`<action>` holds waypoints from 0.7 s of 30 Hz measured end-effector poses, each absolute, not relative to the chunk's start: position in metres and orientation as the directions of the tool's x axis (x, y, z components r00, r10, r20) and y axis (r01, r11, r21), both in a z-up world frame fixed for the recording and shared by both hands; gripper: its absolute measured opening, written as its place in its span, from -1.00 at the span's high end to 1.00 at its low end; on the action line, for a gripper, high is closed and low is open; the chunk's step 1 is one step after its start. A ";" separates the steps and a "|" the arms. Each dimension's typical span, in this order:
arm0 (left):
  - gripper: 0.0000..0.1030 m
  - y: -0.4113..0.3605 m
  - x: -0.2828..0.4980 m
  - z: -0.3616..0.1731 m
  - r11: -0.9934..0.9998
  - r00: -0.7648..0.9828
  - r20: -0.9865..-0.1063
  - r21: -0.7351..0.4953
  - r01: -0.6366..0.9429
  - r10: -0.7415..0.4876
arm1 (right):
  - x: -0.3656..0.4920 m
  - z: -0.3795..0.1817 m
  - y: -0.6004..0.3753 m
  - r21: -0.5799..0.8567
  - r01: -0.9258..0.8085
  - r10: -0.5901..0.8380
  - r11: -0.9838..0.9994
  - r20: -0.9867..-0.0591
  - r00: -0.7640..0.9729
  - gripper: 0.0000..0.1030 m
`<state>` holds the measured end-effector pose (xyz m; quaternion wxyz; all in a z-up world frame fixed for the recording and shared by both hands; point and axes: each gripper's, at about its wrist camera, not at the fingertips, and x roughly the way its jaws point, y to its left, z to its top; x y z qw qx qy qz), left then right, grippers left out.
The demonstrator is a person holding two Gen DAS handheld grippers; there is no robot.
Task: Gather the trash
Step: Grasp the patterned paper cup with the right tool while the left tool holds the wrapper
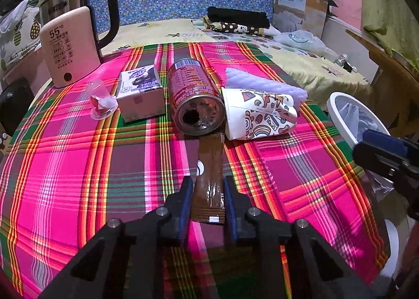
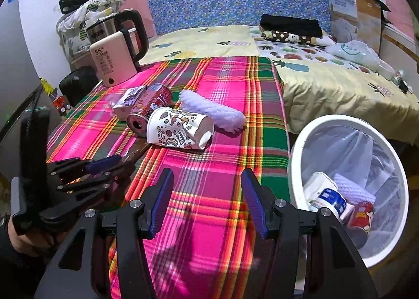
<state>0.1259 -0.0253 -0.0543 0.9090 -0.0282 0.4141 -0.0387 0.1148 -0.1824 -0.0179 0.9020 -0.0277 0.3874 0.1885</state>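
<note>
- Left wrist view: the left gripper (image 1: 207,194) has its blue pads closed against both long edges of a brown sachet (image 1: 210,168) that lies flat on the plaid tablecloth (image 1: 78,155). The near end of the sachet sits between the fingers; its far end runs ahead of the fingertips to the mouth of a tipped red can (image 1: 197,105).
- Ahead of the left fingers and to their right lies a printed paper cup (image 1: 259,116) on its side, touching the can, with a white foam sleeve (image 1: 262,82) behind it. To the left of the can stand a small carton (image 1: 140,92) and a clear jelly cup (image 1: 100,101).
- Right wrist view: the right gripper (image 2: 207,199) hangs wide open over bare cloth with nothing between its pads. The white bin (image 2: 296,152), already holding some rubbish, is just to the right of its fingers.
- Risk: the sachet is thin and flat, so the pads pinching its edges may buckle it or slide off when it is lifted.
- Risk: its far end looks tucked under or against the can; pulling could roll the can or drag the paper cup along.
- Risk: the pads may have caught a fold of tablecloth as well, which would tug the cloth and shift everything on it.
- Risk: the bin lies on the far side of the right gripper, so carrying the sachet across could bump the two grippers together.
</note>
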 end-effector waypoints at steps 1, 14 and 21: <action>0.52 -0.024 0.126 -0.054 0.995 0.653 -0.751 -0.091 0.048 -0.101 | 0.116 -0.018 -0.181 0.095 -0.365 0.319 0.926 -0.711 0.627 -0.07; 0.52 0.001 0.110 -0.046 0.986 0.669 -0.729 -0.161 0.040 -0.146 | 0.146 -0.032 -0.162 0.110 -0.405 0.346 0.908 -0.742 0.575 -0.07; 0.52 0.021 0.105 -0.045 0.984 0.684 -0.718 -0.180 0.002 -0.133 | 0.160 -0.039 -0.154 0.131 -0.424 0.368 0.896 -0.753 0.545 -0.07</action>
